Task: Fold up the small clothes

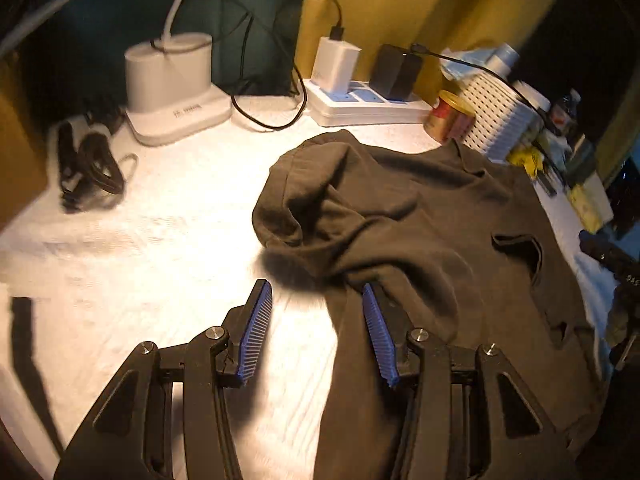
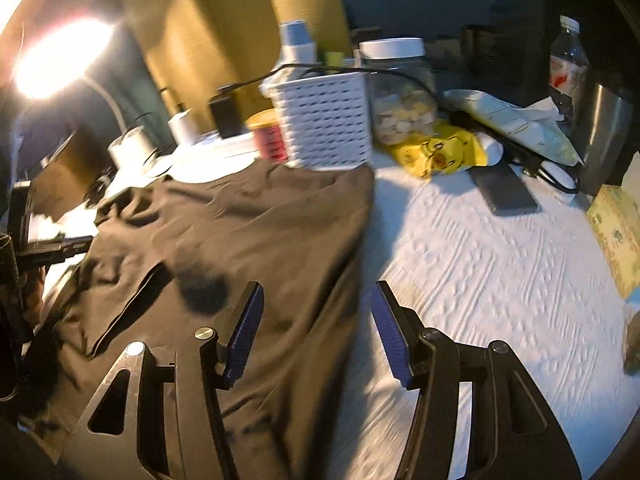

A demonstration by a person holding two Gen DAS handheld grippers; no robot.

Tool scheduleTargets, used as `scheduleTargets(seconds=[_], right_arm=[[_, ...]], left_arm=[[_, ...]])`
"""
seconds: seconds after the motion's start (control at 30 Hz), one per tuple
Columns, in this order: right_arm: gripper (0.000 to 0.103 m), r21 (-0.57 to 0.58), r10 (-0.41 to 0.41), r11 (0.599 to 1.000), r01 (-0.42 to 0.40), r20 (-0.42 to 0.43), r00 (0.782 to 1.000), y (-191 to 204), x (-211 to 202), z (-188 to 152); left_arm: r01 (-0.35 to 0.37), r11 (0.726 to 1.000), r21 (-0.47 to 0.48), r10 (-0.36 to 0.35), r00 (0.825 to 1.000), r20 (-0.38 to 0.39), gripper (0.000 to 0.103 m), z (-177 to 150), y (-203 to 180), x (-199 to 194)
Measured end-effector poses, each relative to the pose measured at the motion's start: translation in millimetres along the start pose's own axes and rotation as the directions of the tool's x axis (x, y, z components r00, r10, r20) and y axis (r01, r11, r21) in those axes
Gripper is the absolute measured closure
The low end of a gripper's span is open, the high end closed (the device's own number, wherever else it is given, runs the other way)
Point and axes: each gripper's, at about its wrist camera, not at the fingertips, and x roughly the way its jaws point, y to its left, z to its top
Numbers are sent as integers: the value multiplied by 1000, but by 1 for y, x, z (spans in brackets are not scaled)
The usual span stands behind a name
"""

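We count one dark garment (image 1: 420, 216), spread rumpled on the white-covered worktop (image 1: 160, 240). Two hand-held grippers: the left hand-held gripper (image 1: 316, 292) open and empty over the garment's left edge, the right hand-held gripper (image 2: 316, 296) open and empty over its right edge. Behind the garment: one white basket (image 2: 324, 120), one red tin (image 2: 270, 136), one power strip (image 1: 360, 104) carrying three plugs, one lamp base (image 1: 172, 84), one clear jar (image 2: 400, 92), one yellow packet (image 2: 440, 152), one bottle (image 2: 566, 64).
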Motion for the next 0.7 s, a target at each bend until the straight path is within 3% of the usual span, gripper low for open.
scheduleTargets(seconds=[0.2, 0.27, 0.43, 0.63, 0.7], right_arm=[[44, 116, 11, 993, -12, 12, 1000, -29, 27, 17], [44, 133, 15, 991, -11, -26, 1000, -34, 48, 26], [44, 133, 75, 989, -69, -38, 996, -35, 82, 40], [59, 65, 54, 997, -50, -53, 997, -23, 100, 48], [83, 28, 24, 999, -22, -58, 998, -17, 102, 47]], left_arm=[[89, 992, -91, -86, 996, 37, 56, 8, 6, 2], [105, 988, -116, -101, 994, 44, 56, 10, 6, 4], [93, 990, -107, -87, 994, 61, 56, 11, -1, 2], [59, 997, -42, -58, 998, 41, 56, 15, -13, 11], [47, 998, -40, -46, 998, 32, 56, 15, -13, 15]])
